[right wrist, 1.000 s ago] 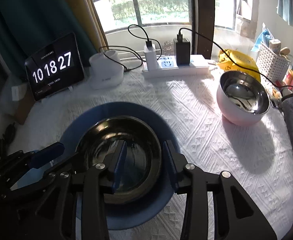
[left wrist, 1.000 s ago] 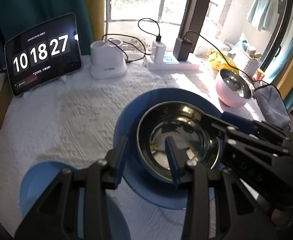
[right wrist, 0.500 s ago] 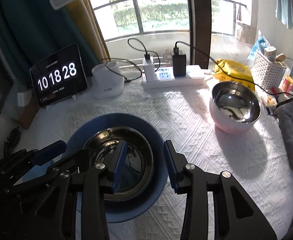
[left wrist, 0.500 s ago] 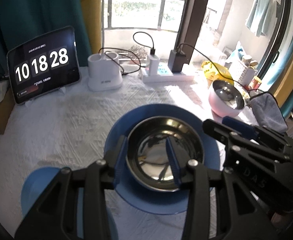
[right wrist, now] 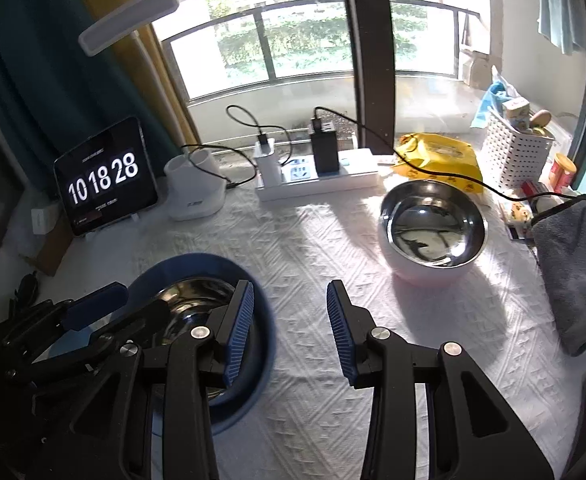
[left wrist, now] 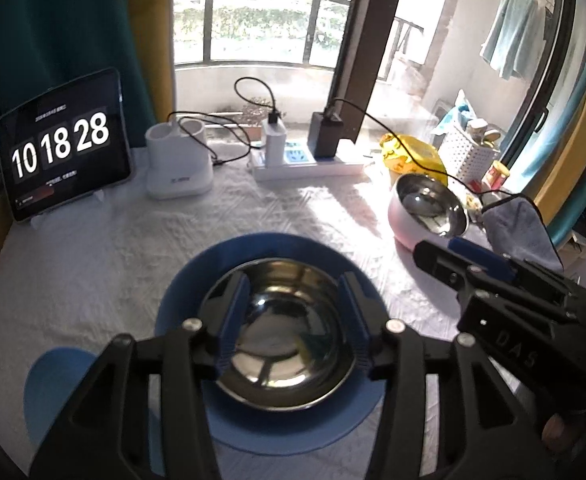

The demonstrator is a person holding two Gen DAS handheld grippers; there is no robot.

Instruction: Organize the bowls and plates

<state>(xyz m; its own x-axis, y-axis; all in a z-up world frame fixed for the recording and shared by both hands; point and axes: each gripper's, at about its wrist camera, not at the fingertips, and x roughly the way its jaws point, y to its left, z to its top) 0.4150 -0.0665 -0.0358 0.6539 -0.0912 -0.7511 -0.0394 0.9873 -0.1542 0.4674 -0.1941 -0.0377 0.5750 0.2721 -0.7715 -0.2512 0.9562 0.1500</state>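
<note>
Left gripper (left wrist: 293,316): positioned above the steel bowl (left wrist: 281,340), which sits inside the large blue plate (left wrist: 197,292) on the white textured tablecloth (left wrist: 133,248). Jaws stand apart and have just been opening wider; nothing is clamped between them — the bowl is seen through the gap, below the blue-padded fingers (left wrist: 233,320).

Right gripper (right wrist: 289,332): positioned over bare tablecloth just beside the large blue plate, toward the pink bowl (right wrist: 429,232). Jaws parted, holding nothing. Its left finger overlaps the plate rim in the right wrist view; contact cannot be confirmed.

Task items:
- Steel bowl — upright, nested in the large blue plate, near the front of the table
- Second blue plate (left wrist: 57,380) — at the front left corner, apart from the first and partly hidden by the left gripper body
- Pink bowl with steel lining — upright, well apart on the right side, near the grey cloth (right wrist: 573,272)

Background items along the window edge: tablet clock (left wrist: 63,148), white holder (left wrist: 179,166), power strip (right wrist: 317,182) with chargers plugged in, yellow pouch (right wrist: 441,154), white basket (right wrist: 517,152)
</note>
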